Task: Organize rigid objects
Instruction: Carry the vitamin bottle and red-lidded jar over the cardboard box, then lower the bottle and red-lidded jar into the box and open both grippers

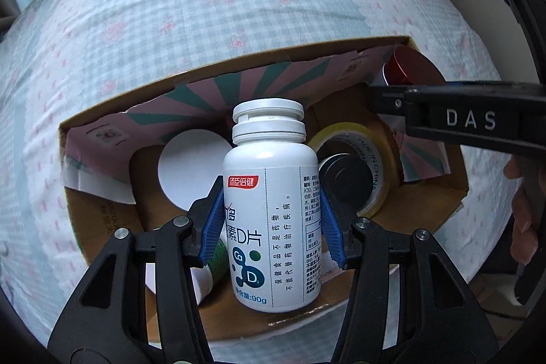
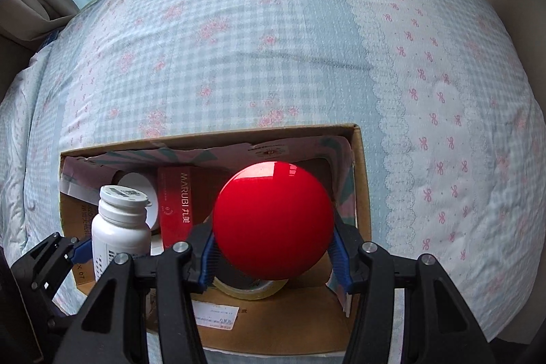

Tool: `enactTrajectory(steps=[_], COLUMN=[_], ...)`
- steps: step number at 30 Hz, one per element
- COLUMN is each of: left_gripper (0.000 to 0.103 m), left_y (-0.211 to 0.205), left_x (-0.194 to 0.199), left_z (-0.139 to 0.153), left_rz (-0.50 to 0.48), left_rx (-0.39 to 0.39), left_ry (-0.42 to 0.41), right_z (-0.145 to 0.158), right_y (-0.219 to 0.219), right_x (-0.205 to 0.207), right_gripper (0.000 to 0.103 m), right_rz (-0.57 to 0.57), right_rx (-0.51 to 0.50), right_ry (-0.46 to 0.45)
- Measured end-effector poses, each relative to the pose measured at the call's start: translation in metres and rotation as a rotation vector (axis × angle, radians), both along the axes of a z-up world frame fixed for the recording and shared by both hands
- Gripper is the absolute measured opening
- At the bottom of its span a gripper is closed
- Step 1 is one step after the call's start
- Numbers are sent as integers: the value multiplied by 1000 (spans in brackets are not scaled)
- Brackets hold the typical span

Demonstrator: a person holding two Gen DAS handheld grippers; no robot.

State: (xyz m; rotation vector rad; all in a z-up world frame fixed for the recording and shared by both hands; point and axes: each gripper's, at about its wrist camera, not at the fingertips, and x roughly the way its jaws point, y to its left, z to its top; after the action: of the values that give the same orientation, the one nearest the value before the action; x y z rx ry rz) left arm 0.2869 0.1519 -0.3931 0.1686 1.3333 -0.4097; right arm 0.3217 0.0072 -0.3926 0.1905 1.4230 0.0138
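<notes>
My left gripper is shut on a white supplement bottle; its blue pads press on both sides of the bottle. The bottle hangs upright over an open cardboard box that lies on a bed. My right gripper is shut on a jar with a glossy red lid, above the right half of the same box. The left wrist view shows that red-lidded jar at the box's far right corner. In the right wrist view the white bottle stands at the lower left.
Inside the box lie a clear tape roll around a dark can, a white round lid, a red MARUBI carton and a green item. A checked bedcover surrounds the box. A person's hand shows at the right.
</notes>
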Motion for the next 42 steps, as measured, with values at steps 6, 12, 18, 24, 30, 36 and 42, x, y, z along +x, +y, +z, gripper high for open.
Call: enactTrajectory(steps=[6,12,18,24,30,36,42], left_gripper=[47,50,103,103,103,103,103], left_y=[-13,-13,-5,9,10,5,7], left_x=[-7,5,8,5,4,-2,-18], left_z=[-17,-24,-1,-1,1,34,110], left_rz=[-112,-123,-96,-67,-23,7,68], left_rx=[46,10,1,34,41,45,27], left_ry=[-9,51,2,-4,3,-42,-138], right_z=[-16,-26,-22,-13,-5,19,89], right_y=[-2,-5,1,-2,-10,-14,-29], right_x=[6,17,20,10,2,-7,-28], right_gripper=[50,50,103,103,103,103,103], right_rz=[-19,-36,19,2,-5,-2,23], right_rx=[17,19,178,191,193,202,179], right_ry=[36,81,107,75,59,19,-68])
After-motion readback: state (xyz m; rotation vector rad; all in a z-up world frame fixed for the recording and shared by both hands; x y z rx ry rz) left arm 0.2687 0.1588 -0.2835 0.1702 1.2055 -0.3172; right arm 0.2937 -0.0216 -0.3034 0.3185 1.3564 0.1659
